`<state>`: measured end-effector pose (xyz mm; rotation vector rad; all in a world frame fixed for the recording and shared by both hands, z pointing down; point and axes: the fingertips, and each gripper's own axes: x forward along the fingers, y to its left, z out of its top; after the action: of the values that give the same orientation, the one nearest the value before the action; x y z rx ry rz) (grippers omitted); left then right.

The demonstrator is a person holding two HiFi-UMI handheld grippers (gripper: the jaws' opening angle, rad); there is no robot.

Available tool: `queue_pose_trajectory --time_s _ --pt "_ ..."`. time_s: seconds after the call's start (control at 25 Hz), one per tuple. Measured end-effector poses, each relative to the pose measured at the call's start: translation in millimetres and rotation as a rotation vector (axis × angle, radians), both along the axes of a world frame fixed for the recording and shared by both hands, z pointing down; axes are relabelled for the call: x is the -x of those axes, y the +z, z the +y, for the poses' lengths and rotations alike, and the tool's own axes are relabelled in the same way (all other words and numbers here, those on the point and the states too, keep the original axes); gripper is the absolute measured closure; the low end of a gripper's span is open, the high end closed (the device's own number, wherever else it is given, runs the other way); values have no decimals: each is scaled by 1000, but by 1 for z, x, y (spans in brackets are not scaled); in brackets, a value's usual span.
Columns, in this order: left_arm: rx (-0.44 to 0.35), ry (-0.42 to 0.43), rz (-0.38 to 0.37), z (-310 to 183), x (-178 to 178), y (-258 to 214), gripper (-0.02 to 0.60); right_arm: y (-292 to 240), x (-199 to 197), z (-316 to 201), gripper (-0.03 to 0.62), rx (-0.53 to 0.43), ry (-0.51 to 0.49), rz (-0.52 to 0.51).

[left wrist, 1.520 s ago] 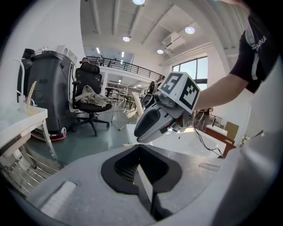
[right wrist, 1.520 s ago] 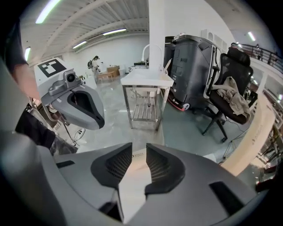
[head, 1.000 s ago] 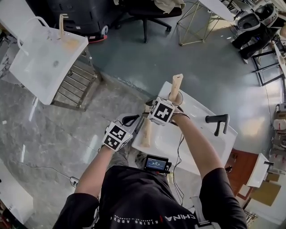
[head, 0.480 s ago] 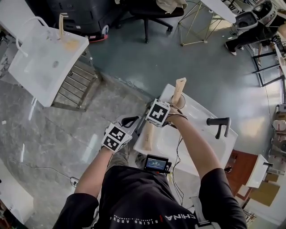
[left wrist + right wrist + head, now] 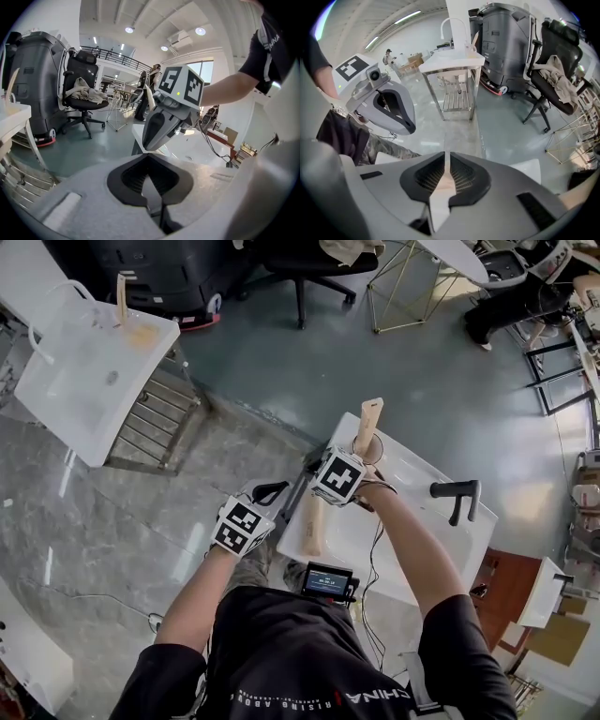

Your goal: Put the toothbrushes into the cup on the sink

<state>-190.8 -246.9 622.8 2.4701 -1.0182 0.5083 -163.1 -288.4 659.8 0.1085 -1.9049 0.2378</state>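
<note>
Plainly the weak spot is the grip itself: the right gripper has just been closing its jaws and now pinches a pale wooden strip. This is apparently the upper end of the toothbrush lying along the left rim of the sink. Held so near one end, the long handle could pivot, slip free and drop to the floor. On the way over it could knock the second toothbrush standing in the cup, which sits close to the sink's far corner and might tip off. The left gripper, jaws drawn together on nothing, hangs just off the sink's left side. Above the basin there is open room, the black faucet stands well apart to the right, and a thin cable crosses the basin
</note>
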Motion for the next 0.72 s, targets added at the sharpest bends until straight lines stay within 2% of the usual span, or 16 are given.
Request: queue_pose_trajectory --time_s 0.24,0.52,0.72 --pt "47 34 8 1 -23 9 574 -1 -15 7 485 7 56 -25" --pt "49 239 -18 31 -86 12 574 0 -18 8 441 26 75 -50" --pt "55 298 -83 45 -102 24 575 6 -12 9 434 37 32 -41"
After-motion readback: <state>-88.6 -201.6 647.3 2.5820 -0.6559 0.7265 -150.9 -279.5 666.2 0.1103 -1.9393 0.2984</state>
